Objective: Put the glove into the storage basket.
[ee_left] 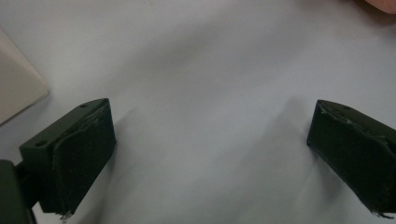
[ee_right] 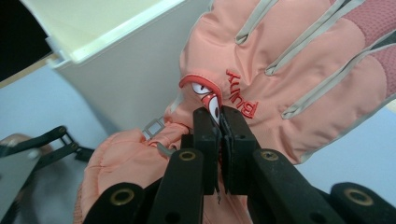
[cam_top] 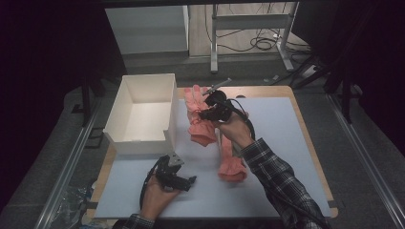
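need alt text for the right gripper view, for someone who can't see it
The right gripper, its two black jaws shut, pinches the back of a pink glove near a cartoon-eye logo with red lettering. A white box stands just behind the glove, on a pale grey table.

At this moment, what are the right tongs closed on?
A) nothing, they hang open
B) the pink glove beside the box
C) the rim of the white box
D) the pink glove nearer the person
B: in the right gripper view the right tongs pinch the fabric of the pink glove lying next to the white box; the high view shows the same glove.
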`<state>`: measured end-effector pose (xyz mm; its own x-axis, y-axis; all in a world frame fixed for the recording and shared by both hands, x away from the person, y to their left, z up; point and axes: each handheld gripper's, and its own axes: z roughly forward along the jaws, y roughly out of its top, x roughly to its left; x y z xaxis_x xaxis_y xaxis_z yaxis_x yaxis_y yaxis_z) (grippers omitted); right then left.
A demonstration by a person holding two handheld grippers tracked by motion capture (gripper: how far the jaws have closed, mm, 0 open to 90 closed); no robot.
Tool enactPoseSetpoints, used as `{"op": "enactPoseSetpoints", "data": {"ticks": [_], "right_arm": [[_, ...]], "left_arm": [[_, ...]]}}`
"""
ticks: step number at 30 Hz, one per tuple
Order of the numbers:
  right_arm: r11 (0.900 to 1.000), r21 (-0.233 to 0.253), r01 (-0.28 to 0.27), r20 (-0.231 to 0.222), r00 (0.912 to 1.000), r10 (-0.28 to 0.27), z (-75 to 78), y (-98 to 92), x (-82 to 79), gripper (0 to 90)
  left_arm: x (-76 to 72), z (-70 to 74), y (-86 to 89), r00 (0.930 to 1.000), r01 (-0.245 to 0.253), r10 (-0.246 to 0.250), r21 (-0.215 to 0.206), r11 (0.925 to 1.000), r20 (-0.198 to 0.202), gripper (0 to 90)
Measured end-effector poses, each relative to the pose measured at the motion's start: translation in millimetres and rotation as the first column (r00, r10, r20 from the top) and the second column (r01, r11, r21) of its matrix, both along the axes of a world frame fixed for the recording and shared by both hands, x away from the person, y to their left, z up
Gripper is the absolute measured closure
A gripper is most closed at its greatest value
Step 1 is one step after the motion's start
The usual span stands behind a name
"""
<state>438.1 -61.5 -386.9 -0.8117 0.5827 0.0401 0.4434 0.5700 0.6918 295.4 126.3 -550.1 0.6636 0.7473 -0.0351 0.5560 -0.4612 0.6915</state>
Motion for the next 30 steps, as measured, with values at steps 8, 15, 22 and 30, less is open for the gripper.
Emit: {"op": "enactPoseSetpoints", "data": {"ticks": [8, 15, 22, 30], "right_arm": [[1.000, -0.003, 0.023, 0.004, 0.9997, -0.023, 8.8, -25.6, -20.5, 85.7], [0.998, -0.014, 0.063, -0.014, 0.9979, -0.064, 4.9, -54.7, -38.2, 85.7], [0.993, -0.032, 0.113, -0.031, 0.9931, -0.114, -2.6, -80.9, -55.6, 85.6], [0.988, -0.032, 0.151, -0.087, 0.9844, -0.153, -24.7, -98.3, -65.9, 85.5]], "left_arm": [[0.0, 0.0, 0.0, 1.0000, -0.001, 0.001, 0.000, 1.0000, 0.000, 1.2], [-0.1, 0.1, -0.2, 1.0000, -0.003, 0.003, -0.001, 1.0000, 0.000, 1.2], [-0.1, 0.2, -0.1, 1.0000, -0.003, 0.003, 0.000, 1.0000, -0.001, 1.2], [-0.2, 0.1, -0.3, 1.0000, -0.004, 0.004, -0.004, 1.0000, 0.000, 1.2]]}}
